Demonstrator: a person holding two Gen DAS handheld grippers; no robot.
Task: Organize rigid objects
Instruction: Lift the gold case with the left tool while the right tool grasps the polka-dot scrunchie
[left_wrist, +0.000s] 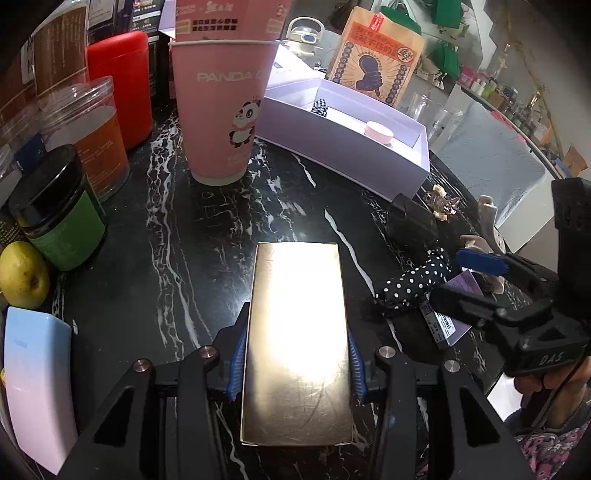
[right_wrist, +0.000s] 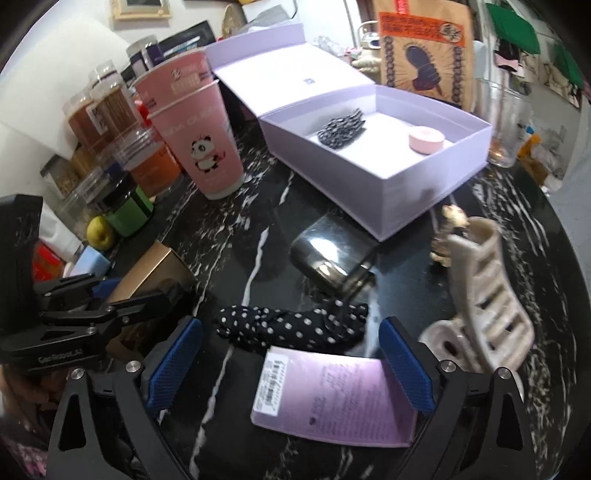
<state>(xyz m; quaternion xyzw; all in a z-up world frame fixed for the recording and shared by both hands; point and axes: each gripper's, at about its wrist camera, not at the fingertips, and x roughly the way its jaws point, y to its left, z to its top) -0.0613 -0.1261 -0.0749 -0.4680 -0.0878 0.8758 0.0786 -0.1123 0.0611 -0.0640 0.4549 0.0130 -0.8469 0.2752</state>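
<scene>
My left gripper (left_wrist: 297, 341) is shut on a gold box (left_wrist: 299, 369), its blue pads pressed against the box's two long sides just above the black marble table (left_wrist: 155, 295). In the right wrist view the same gold box (right_wrist: 155, 267) shows at the left, in the left gripper (right_wrist: 122, 291). My right gripper (right_wrist: 290, 365) stands open over a flat lilac carton (right_wrist: 332, 395) that lies on the table between its pads. The left pad is well clear of the carton and the right pad sits close to its edge. From the left wrist view the right gripper (left_wrist: 469, 280) is at the right.
An open lilac box (right_wrist: 424, 192) holds a scrunchie (right_wrist: 341, 129) and a pink round tin (right_wrist: 426, 138). Near the carton lie a polka-dot band (right_wrist: 291, 325), a beige hair claw (right_wrist: 487, 306) and a dark case (right_wrist: 332, 262). Stacked pink cups (left_wrist: 221, 110), jars and a yellow fruit (left_wrist: 22, 275) crowd the left.
</scene>
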